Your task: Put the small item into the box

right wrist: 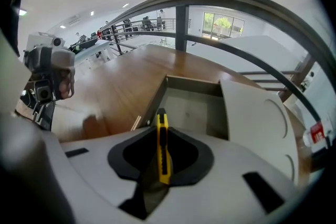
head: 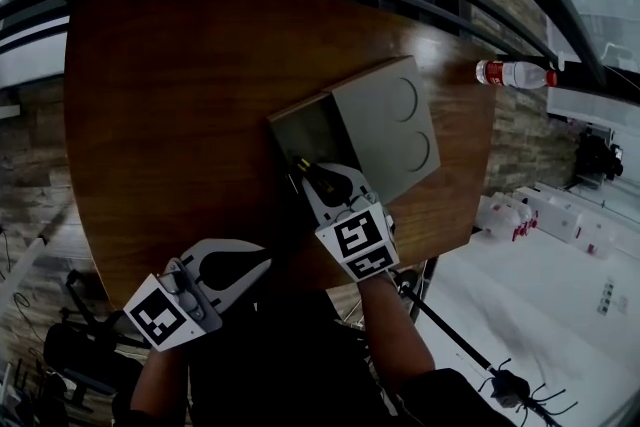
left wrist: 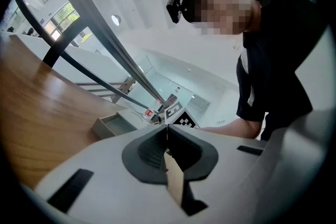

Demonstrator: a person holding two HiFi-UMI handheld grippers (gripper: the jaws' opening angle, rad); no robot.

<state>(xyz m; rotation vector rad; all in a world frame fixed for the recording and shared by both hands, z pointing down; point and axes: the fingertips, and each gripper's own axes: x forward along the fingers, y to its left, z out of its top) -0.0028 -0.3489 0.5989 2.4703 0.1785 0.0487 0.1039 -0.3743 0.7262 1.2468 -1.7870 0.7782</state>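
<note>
A grey box (head: 385, 125) lies on the wooden table (head: 170, 105), its lid slid aside so the near-left part (head: 303, 130) is open. My right gripper (head: 318, 177) is shut on a yellow utility knife (right wrist: 163, 149), whose tip (head: 303, 165) hangs just short of the box's near edge. In the right gripper view the open compartment (right wrist: 191, 107) lies straight ahead and looks empty, with the lid (right wrist: 257, 123) to its right. My left gripper (head: 262, 255) hovers over the table's near edge, left of the right one. Its jaws (left wrist: 167, 136) are shut, with nothing held.
A plastic water bottle (head: 515, 73) with a red label lies beyond the table's far right corner. The left gripper view shows the box (left wrist: 113, 126), the right gripper's marker cube (left wrist: 181, 118) and the person's arm. Dark railings run past the table's far side.
</note>
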